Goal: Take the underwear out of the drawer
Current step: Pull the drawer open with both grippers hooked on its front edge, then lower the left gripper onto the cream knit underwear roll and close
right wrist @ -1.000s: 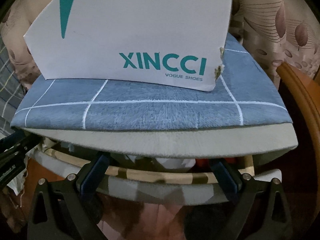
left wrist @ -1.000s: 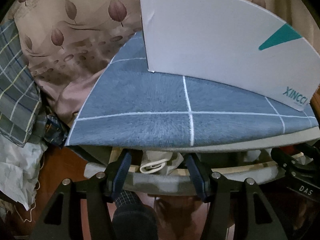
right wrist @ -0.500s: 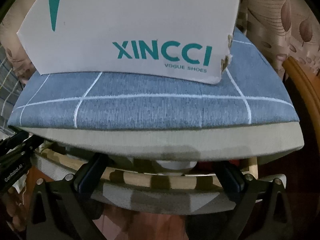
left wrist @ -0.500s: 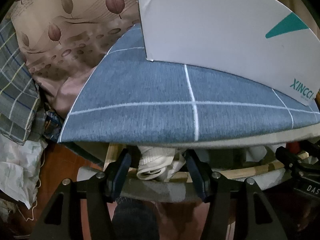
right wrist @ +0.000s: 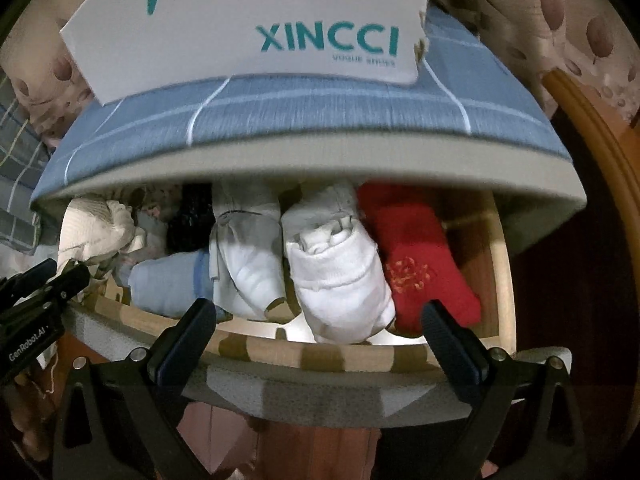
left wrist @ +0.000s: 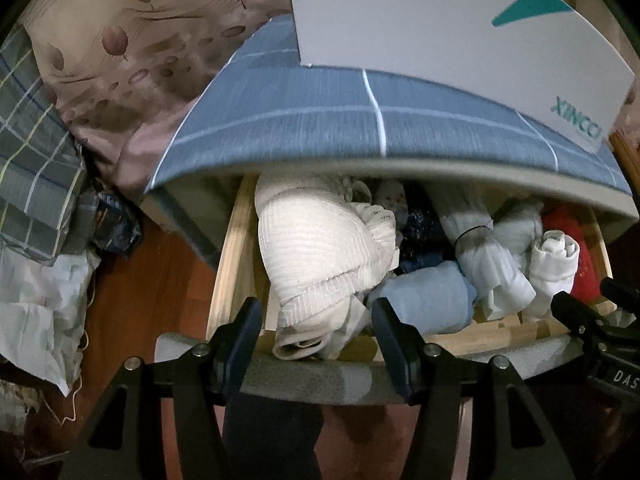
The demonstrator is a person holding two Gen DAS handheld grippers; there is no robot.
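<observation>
The drawer [left wrist: 320, 376] stands pulled out under the blue checked top. Rolled garments fill it: a cream ribbed roll [left wrist: 320, 248], a light blue roll [left wrist: 428, 300], white rolls [left wrist: 492, 256] and a red piece [left wrist: 576, 256]. My left gripper [left wrist: 316, 320] is open, its fingertips over the drawer's front edge on either side of the cream roll's end. In the right wrist view, my right gripper [right wrist: 320, 316] is open wide over the front edge [right wrist: 320, 396], before a white roll [right wrist: 340, 272] and the red piece [right wrist: 416, 256]. Neither gripper holds anything.
A white XINCCI shoe box [right wrist: 248, 24] sits on the blue checked cloth [left wrist: 320, 128] over the cabinet. Leaf-print fabric [left wrist: 120, 40], a plaid cloth [left wrist: 32, 168] and crumpled white plastic [left wrist: 36, 312] lie left. Red-brown wooden floor [left wrist: 140, 280] shows below; a wooden frame [right wrist: 592, 152] runs along the right.
The drawer has slid out toward the cameras, uncovering the rolled garments that were mostly hidden. Both grippers have come back with its front edge, still open.
</observation>
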